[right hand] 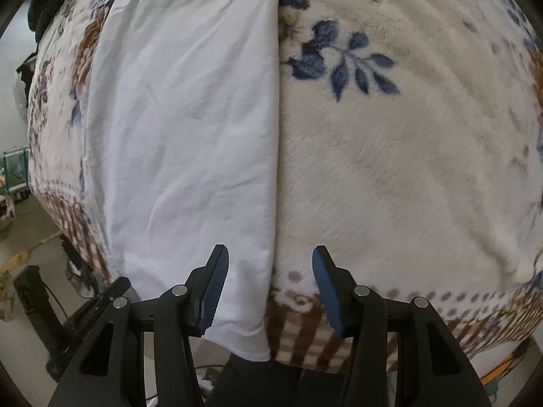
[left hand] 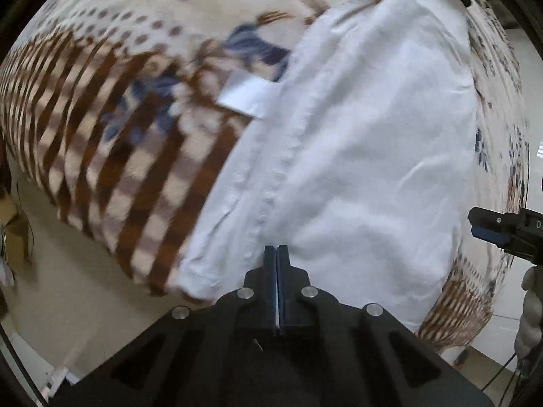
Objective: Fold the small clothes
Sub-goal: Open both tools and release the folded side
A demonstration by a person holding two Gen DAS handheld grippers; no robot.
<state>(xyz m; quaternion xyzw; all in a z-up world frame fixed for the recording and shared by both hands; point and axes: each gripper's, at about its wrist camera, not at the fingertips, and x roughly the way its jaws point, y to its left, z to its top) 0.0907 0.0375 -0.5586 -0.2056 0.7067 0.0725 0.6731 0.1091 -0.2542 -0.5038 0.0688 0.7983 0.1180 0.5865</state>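
A plush blanket (right hand: pixel 407 156), cream with blue leaf sprigs, grey dots and a brown checked border, covers the surface and drapes over its near edge, filling most of both wrist views. On it lies a white garment (right hand: pixel 183 129), spread flat and lightly creased, running lengthwise away from the cameras; its long right edge forms a straight fold line down the blanket's middle, and its near end hangs just over the checked border. In the left wrist view the same garment (left hand: pixel 366 156) shows a stitched seam along its length and a small white flap (left hand: pixel 242 93) jutting from its left side onto the blanket. Pale floor (left hand: pixel 68 271) shows below the blanket's edge. The right claw (right hand: pixel 270 254) hovers over the garment's near right corner, its blue pads well apart, one above the cloth and the other above the blanket. The left claw (left hand: pixel 277 249) has its blue pads pressed together at the garment's near edge; whether cloth is caught between them cannot be told.
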